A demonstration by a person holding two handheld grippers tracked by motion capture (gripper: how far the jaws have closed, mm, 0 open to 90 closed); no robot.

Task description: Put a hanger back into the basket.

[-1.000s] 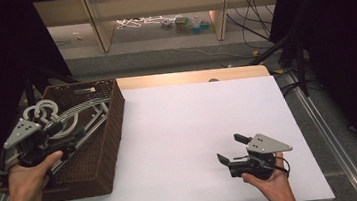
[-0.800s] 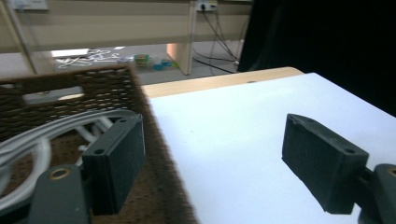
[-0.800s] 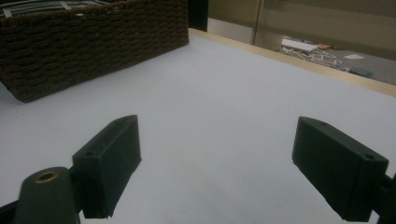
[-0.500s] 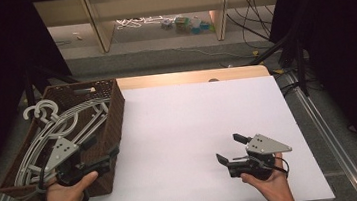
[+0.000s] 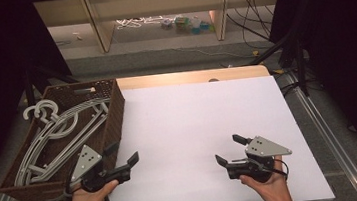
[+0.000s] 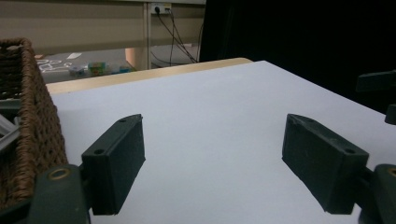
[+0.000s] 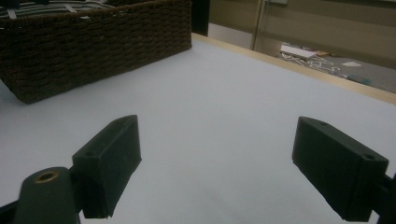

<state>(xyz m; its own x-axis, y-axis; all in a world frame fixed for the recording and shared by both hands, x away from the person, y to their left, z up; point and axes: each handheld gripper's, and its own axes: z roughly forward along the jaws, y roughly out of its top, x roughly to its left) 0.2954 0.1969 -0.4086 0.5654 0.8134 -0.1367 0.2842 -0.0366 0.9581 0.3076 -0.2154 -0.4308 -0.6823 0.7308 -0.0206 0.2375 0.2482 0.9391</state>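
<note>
Hangers (image 5: 57, 136): we see a loose stack of pale hangers lying flat inside the basket, hooks toward its far left corner; nothing grips them. We judge they lie there as the stock of the work in hand.
Basket (image 5: 112, 115): dark wicker, at the left edge of the table, overhanging the near-left corner; its near wall shows in the left gripper view (image 6: 32, 116) and its long side in the right gripper view (image 7: 93, 46).
Left gripper (image 5: 122, 161): held just beside the basket's near right corner, low over the table; jaws spread wide, nothing between them. We judge it stands outside the basket because it carries nothing.
Right gripper (image 5: 228, 149): near the table's front edge, right of centre, well apart from the basket; jaws likewise wide and empty, aimed toward the basket. We read this as a waiting pose.
Table (image 5: 198, 113): white top, bare between the two grippers, leaving room to lay a hanger down.
</note>
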